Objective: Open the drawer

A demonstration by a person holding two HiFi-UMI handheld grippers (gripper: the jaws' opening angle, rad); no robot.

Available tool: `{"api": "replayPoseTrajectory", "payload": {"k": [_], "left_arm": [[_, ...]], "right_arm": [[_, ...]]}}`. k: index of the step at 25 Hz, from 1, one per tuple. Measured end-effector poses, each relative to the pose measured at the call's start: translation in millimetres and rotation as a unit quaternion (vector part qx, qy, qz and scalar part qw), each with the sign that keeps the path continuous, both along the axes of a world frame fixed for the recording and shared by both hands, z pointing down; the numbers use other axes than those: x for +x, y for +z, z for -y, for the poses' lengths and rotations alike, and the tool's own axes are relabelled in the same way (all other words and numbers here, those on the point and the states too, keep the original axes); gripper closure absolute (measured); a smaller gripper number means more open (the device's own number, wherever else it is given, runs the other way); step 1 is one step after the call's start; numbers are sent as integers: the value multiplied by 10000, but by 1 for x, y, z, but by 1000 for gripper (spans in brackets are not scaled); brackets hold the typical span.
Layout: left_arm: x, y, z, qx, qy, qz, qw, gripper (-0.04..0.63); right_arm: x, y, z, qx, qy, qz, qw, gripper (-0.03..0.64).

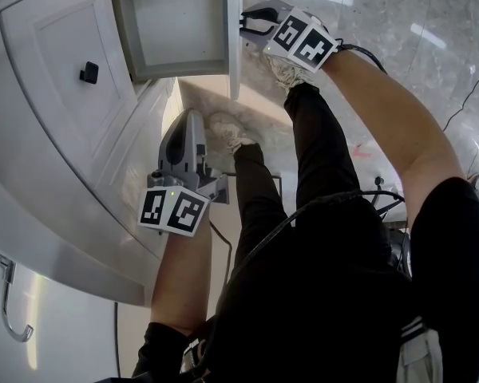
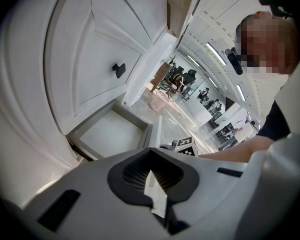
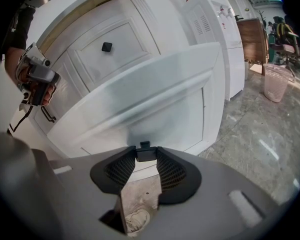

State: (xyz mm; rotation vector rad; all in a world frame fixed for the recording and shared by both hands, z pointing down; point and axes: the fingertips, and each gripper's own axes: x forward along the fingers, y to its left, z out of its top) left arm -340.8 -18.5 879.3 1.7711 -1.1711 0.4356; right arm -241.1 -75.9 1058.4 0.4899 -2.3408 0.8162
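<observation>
the right gripper [image 3: 145, 155] is gripping the small black knob [image 3: 145, 149] on the drawer front [image 3: 155, 99]. its two jaws are standing moderately apart, one pad pressing on each side of the knob, so the knob is filling the gap between the tips. in the head view this gripper [image 1: 244, 24] is reaching in at the upper edge of the drawer front [image 1: 234, 30], from the floor side.

the left gripper [image 2: 150, 151] is keeping its jaws together, tips meeting, with nothing caught between them. in the head view it [image 1: 190, 118] is hanging free of the cabinet [image 1: 48, 174], near its front but touching nothing, and pointing toward the drawer.

the drawer [image 1: 180, 22] is standing pulled well out of the cabinet's front, low down, just under the panel that is carrying another black knob [image 1: 89, 73]. its box is showing pale grey walls and a bare, flat bottom [image 2: 112, 134]. the front is white with a plain raised frame and is hanging over the marbled floor [image 1: 399, 22]. the cabinet's other fronts are sitting flush.
</observation>
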Motion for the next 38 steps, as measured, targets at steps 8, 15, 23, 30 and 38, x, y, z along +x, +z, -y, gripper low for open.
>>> {"api": "replayPoseTrajectory", "payload": {"k": [8, 15, 23, 30, 38], "left_arm": [[-5, -1, 2, 30, -37, 7, 10000, 604], [-6, -7, 1, 57, -87, -22, 9999, 604], [0, -44, 10, 240, -67, -73, 9997, 604], [6, -88, 25, 480, -37, -70, 9988, 604], [34, -156, 38, 849, 162, -307, 9958, 604]], "right_arm": [[1, 3, 1, 68, -262, 27, 9996, 486], [3, 3, 3, -31, -71, -117, 9999, 483], [25, -21, 1, 56, -3, -447, 9990, 468], [48, -75, 8, 187, 340, -472, 9981, 501], [75, -164, 35, 516, 862, -401, 9941, 617]]}}
